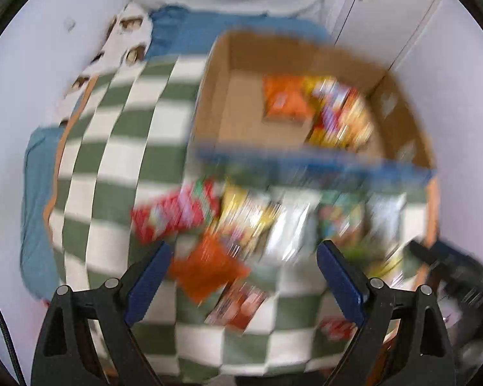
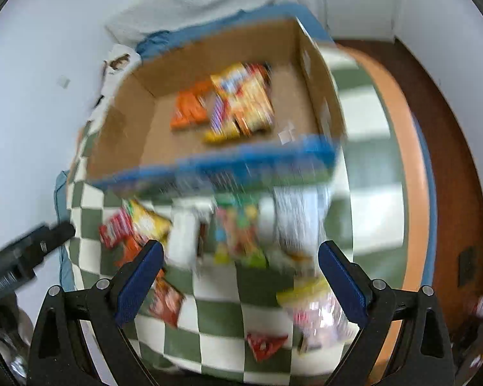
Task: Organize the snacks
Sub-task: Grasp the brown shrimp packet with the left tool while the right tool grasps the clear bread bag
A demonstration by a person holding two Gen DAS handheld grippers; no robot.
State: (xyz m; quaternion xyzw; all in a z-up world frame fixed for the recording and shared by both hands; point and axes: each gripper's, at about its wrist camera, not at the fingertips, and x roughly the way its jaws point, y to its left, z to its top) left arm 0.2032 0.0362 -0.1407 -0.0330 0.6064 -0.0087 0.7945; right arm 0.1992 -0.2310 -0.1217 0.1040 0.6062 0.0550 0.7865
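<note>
Fingers [image 1: 244, 254] [image 2: 240, 254] on both grippers spread wide, empty, above loose snack packets [image 2: 238, 241] beside the box's [image 2: 228, 48] blue edge.

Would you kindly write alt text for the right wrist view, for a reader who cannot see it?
Blurred fisheye view: the open, empty right tool points down at snack packets scattered on a green-and-white checked blanket. Behind them is an open cardboard box holding an orange packet and a yellow one; the left tool enters at left.
</note>
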